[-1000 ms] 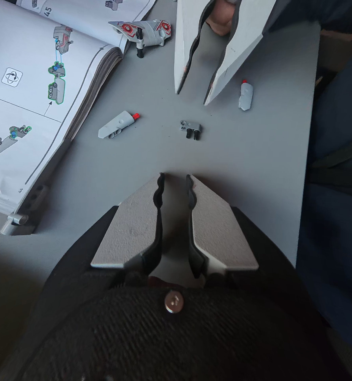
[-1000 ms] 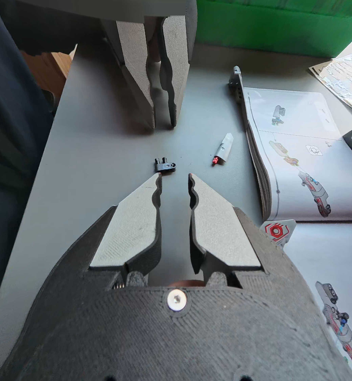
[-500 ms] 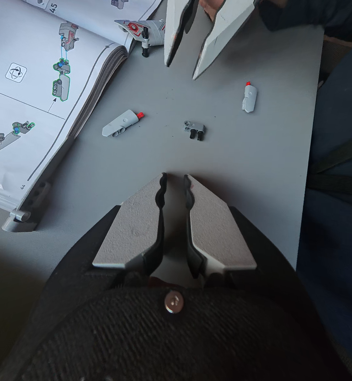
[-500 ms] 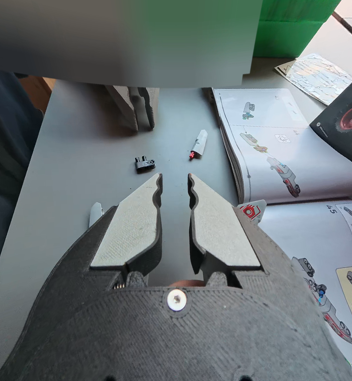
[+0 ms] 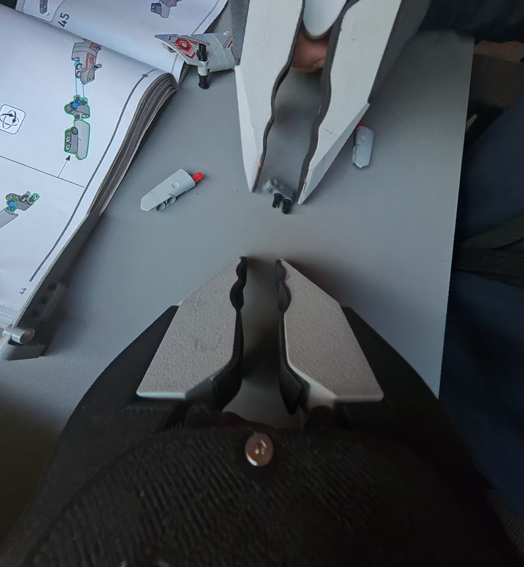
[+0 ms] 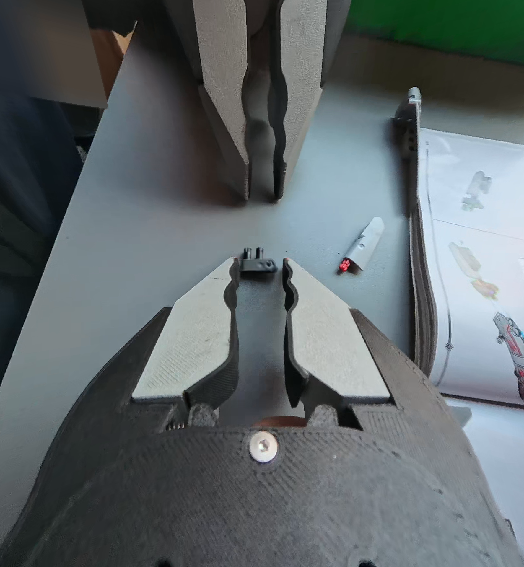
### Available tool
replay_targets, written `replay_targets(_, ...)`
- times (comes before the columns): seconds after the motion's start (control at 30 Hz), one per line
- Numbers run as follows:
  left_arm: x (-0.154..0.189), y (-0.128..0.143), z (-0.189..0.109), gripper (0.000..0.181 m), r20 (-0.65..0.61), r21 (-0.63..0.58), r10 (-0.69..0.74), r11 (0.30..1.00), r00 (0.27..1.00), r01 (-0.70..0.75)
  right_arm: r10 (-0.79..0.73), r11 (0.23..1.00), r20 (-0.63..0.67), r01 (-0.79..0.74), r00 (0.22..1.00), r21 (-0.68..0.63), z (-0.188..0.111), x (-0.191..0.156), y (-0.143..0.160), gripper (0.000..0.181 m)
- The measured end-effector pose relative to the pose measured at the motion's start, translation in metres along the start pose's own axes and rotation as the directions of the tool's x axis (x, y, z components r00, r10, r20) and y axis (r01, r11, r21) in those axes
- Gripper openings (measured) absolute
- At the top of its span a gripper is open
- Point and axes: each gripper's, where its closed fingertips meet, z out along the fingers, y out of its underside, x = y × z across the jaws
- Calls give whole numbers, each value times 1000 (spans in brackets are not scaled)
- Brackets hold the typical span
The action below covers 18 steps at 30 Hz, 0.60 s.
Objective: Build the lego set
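A small grey connector with two black pins (image 5: 279, 193) lies on the grey table (image 5: 193, 260). My right gripper (image 6: 259, 260) is open, its tips either side of the connector (image 6: 258, 264), not closed on it; it also shows in the left wrist view (image 5: 277, 191). My left gripper (image 5: 260, 260) is open and empty, a short way from the connector; it also shows in the right wrist view (image 6: 261, 196). A grey panel piece with a red pin (image 5: 170, 191) (image 6: 362, 245) lies beside them. A second such piece (image 5: 362, 147) lies near the table's edge.
An open instruction booklet (image 5: 39, 153) (image 6: 484, 260) lies beside the parts. A grey winged piece with red stickers (image 5: 199, 50) sits at its spine. A long grey beam (image 5: 24, 331) lies along the booklet's edge. The table's edge (image 5: 451, 214) runs close by, with a person's dark clothing beyond. Across from one pair of fingers to the other is roughly 5 cm.
My right gripper has come down from near the booklet to the connector and now straddles it. The left gripper has stayed about where it was and opened slightly.
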Motion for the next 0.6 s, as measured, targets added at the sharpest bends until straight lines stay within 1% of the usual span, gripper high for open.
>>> replay_targets(0.1,0,0,0,14,3,0,0,1000,1000,0,-1,1000,-15,1,1000,2,-1,0,0,20)
replay_targets(0.37,0,1,-1,15,4,0,2,1000,1000,-2,-2,1000,-37,2,999,3,-1,2,0,20)
replay_targets(0.6,0,1,-1,14,-1,1,-4,1000,1000,4,25,999,-64,-23,998,28,-8,7,1,20)
